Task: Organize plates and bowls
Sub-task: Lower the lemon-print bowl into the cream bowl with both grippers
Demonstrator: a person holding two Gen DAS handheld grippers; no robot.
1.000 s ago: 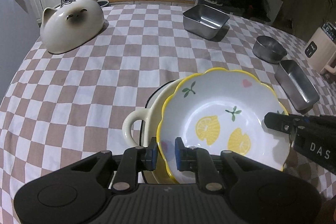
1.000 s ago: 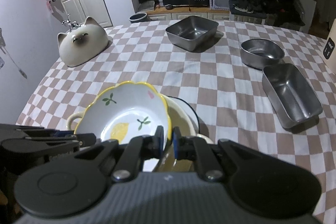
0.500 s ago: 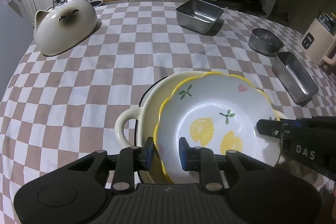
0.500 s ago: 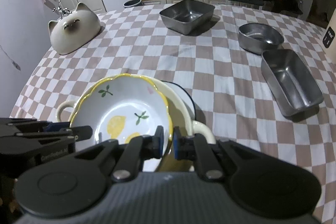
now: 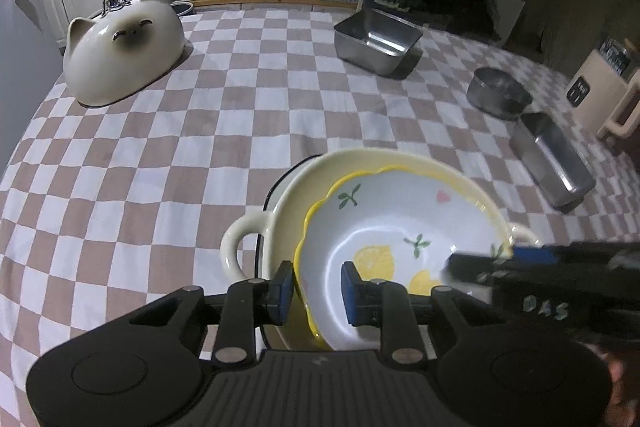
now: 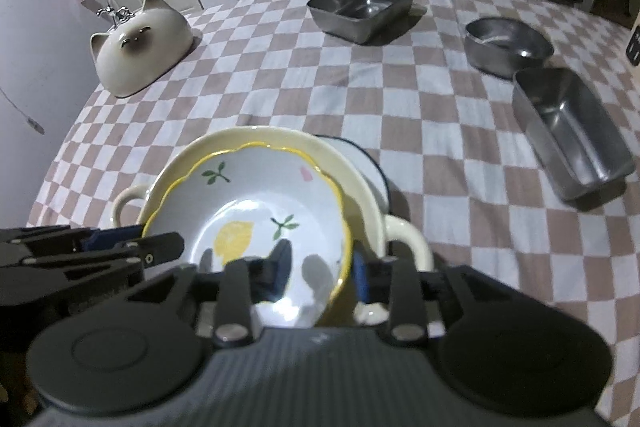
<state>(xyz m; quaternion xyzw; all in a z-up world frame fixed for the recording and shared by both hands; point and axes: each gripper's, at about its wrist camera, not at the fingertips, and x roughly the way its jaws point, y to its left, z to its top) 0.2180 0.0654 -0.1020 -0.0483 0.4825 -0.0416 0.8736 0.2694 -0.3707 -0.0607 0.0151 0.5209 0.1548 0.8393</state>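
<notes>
A white lemon-print bowl with a yellow scalloped rim (image 5: 396, 227) (image 6: 256, 203) sits inside a cream two-handled bowl (image 5: 280, 219) (image 6: 384, 219), which rests on a dark-rimmed white plate (image 6: 360, 155). My left gripper (image 5: 316, 285) is open, its fingers on either side of the lemon bowl's near rim. My right gripper (image 6: 320, 267) is open, its fingers on either side of the opposite rim. Each gripper shows in the other's view.
On the checkered tablecloth are a cat-shaped ceramic dish (image 5: 124, 43) (image 6: 140, 47) at far left, a square steel pan (image 5: 376, 39) (image 6: 360, 7), a round steel bowl (image 5: 500, 91) (image 6: 506, 45) and a rectangular steel tray (image 5: 552, 159) (image 6: 572, 131) at right. A beige appliance (image 5: 600, 91) stands far right.
Both grippers have opened and let go of the lemon bowl. The bowl has dropped from a raised tilt to rest inside the cream bowl.
</notes>
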